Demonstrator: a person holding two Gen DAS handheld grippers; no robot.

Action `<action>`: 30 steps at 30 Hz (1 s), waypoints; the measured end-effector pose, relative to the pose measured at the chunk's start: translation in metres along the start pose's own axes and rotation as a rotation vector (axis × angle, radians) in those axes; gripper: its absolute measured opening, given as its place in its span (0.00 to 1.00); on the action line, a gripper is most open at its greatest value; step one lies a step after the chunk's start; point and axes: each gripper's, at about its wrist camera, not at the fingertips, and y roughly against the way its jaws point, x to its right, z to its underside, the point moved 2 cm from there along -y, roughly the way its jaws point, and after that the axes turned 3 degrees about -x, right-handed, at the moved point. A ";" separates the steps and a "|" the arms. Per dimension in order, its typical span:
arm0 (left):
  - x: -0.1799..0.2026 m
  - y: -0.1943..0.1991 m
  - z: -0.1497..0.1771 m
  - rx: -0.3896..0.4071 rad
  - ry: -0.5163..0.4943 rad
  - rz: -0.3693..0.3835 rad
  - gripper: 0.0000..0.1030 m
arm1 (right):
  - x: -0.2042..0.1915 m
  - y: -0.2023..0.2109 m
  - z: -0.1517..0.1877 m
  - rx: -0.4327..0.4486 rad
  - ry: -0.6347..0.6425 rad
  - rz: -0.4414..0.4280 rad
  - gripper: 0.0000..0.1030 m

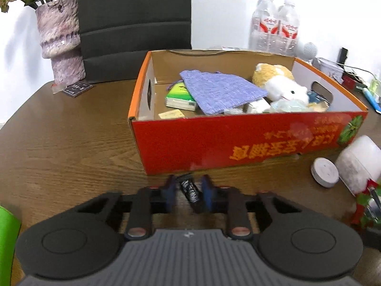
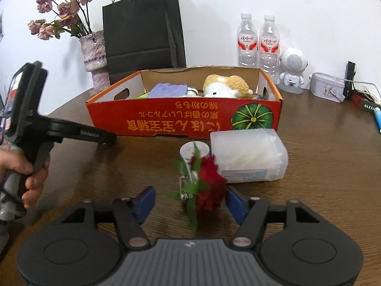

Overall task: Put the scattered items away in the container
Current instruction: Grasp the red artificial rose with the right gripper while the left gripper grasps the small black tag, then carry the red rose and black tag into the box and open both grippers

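Note:
The red cardboard box (image 1: 214,140) stands open on the wooden table and holds a purple cloth (image 1: 221,90), a plush toy (image 1: 281,83), a green packet and small items. It also shows in the right wrist view (image 2: 166,119). My left gripper (image 1: 188,190) is close to the box's front wall, its jaws closed on a small black-and-white striped item (image 1: 190,190). My right gripper (image 2: 190,202) is open around a red artificial rose (image 2: 209,181) with green leaves. A white roll (image 2: 194,149) and a clear plastic tub (image 2: 250,155) lie just beyond the rose.
A pink vase with dried flowers (image 2: 94,52), a black paper bag (image 2: 142,31), two water bottles (image 2: 258,45), a white robot speaker (image 2: 293,71), a tin (image 2: 327,87) and cables stand behind and right of the box. A black card (image 1: 77,87) lies by the vase.

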 end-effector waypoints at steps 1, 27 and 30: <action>0.001 0.002 0.002 0.005 -0.009 -0.002 0.11 | 0.001 -0.002 0.000 -0.002 -0.005 -0.003 0.57; 0.005 0.104 -0.071 0.222 -0.062 0.135 0.10 | 0.013 0.080 -0.119 0.319 0.103 0.183 0.38; 0.002 0.058 -0.107 0.130 -0.074 0.056 0.10 | 0.025 0.034 -0.163 0.222 0.141 0.246 0.38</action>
